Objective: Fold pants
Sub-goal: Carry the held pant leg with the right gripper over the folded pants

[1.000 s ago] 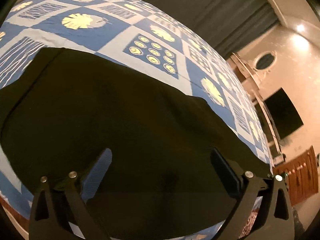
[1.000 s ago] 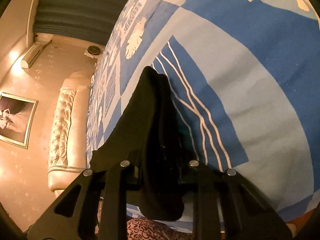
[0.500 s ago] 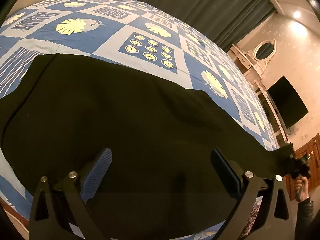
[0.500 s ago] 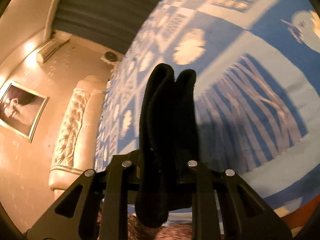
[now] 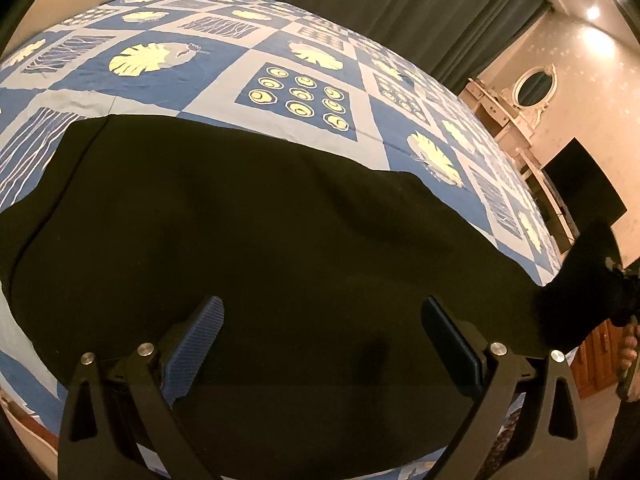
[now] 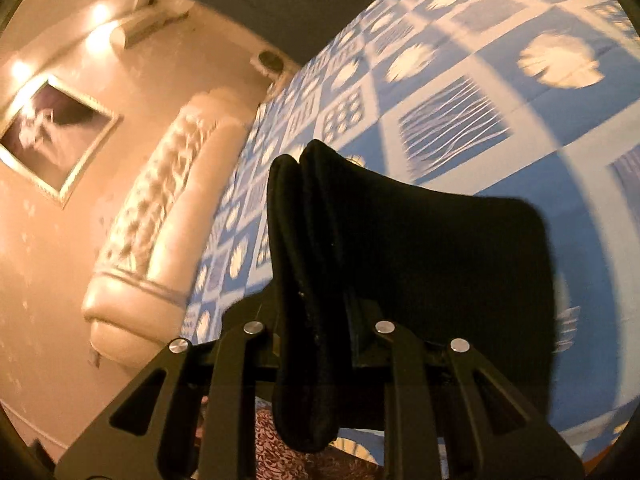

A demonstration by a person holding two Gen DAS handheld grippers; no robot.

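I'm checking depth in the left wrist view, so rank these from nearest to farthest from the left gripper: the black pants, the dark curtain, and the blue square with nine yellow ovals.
1. Black pants, spread right under the left gripper.
2. Nine-oval square, on the bedspread beyond the pants' far edge.
3. Dark curtain, behind the bed's far side, top of view.

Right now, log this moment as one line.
task: fold pants | left gripper: open, over pants | right gripper: shut on pants end, lifted off bedspread

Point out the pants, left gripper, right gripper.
pants (image 5: 260, 240): left wrist view, flat middle of the cloth.
left gripper (image 5: 322, 322): left wrist view, midway between fingertips.
right gripper (image 6: 316, 320): right wrist view, between fingertips, on pinched cloth.
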